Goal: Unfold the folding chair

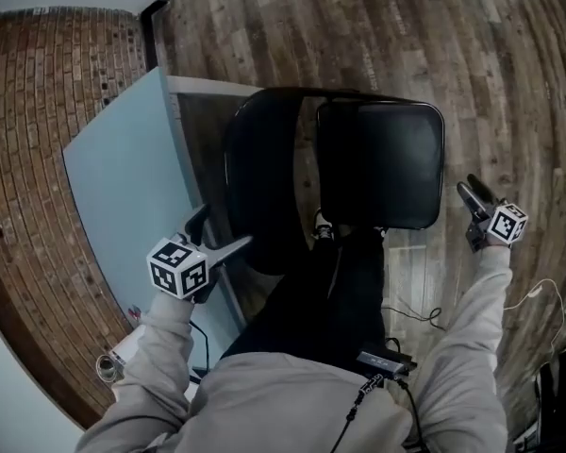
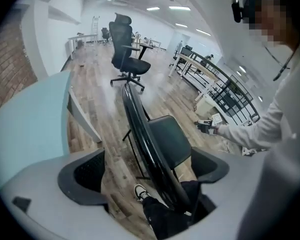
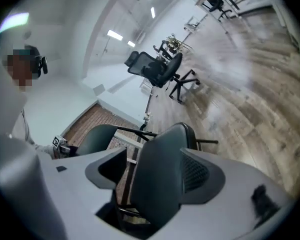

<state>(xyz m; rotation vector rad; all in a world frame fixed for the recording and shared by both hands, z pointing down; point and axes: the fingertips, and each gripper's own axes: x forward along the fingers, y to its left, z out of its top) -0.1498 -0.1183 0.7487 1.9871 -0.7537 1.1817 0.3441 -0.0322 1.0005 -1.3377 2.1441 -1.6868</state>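
Black folding chair [image 1: 377, 163]: stands on the wood plank floor [image 1: 358, 26] directly in front of the person, curved backrest [image 1: 264, 187] at left, padded seat at right with its face turned up toward the head camera; a pale blue table [image 1: 123, 177] stands just left of it, brick wall [image 1: 38, 159] beyond that. Left gripper [image 1: 217, 234]: near left of the backrest, jaws spread wide; in the left gripper view [image 2: 146, 166] the backrest's edge runs through the gap between them, with neither pad pressed on it. Right gripper [image 1: 474, 196]: right of the seat and apart from it, jaws likewise spread; in the right gripper view [image 3: 152, 171] the seat shows between the jaws, unpinched. Person's shoe [image 1: 321, 225]: on the floor at the chair's near edge. Black office chair [image 2: 127, 49]: far across the room, well apart. Thin cable [image 1: 538, 295]: on the floor at near right
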